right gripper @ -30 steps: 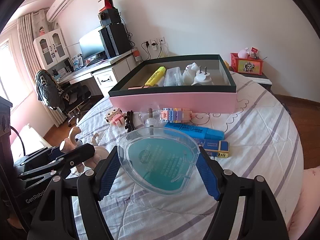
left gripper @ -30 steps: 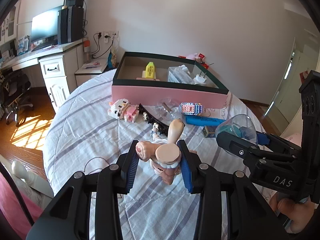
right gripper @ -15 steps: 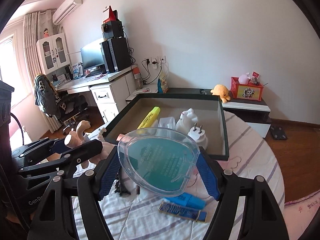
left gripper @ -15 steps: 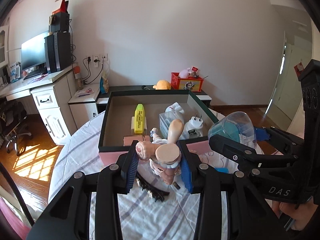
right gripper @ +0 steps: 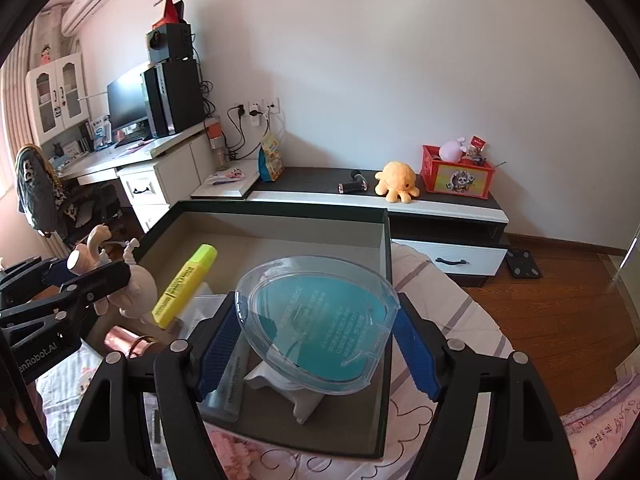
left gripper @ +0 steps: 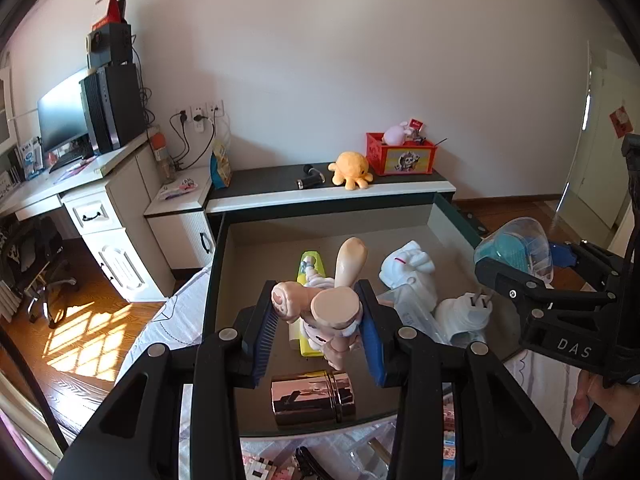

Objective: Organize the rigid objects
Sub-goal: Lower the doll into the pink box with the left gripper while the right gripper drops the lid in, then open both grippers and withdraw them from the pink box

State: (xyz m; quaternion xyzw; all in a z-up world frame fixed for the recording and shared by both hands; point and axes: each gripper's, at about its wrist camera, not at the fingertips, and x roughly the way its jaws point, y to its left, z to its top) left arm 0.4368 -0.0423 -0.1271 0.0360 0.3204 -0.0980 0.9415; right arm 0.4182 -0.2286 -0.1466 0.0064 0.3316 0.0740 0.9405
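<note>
My left gripper [left gripper: 320, 330] is shut on a pale pink toy figure [left gripper: 334, 306] and holds it above the open box [left gripper: 436, 220]. My right gripper [right gripper: 318, 340] is shut on a clear plastic case with a teal insert [right gripper: 316, 320], also over the box [right gripper: 384, 280]. The same case [left gripper: 516, 250] shows at the right of the left wrist view, and the figure [right gripper: 90, 254] at the left of the right wrist view. Inside the box lie a yellow highlighter [right gripper: 186, 286], a white plug adapter [left gripper: 466, 314], a white object [left gripper: 408, 264] and a rose-gold case [left gripper: 312, 398].
The box rests on a striped sheet [right gripper: 460, 320]. Small toys [left gripper: 268, 468] lie on the sheet in front of the box. Behind the box runs a low cabinet [left gripper: 328, 196] with an orange plush octopus [left gripper: 352, 170] and a red crate [left gripper: 400, 154]. A desk with a monitor [left gripper: 64, 120] stands at the left.
Both grippers have travelled forward over the bed with their loads, from short of the box to above its inside. Neither grip has changed.
</note>
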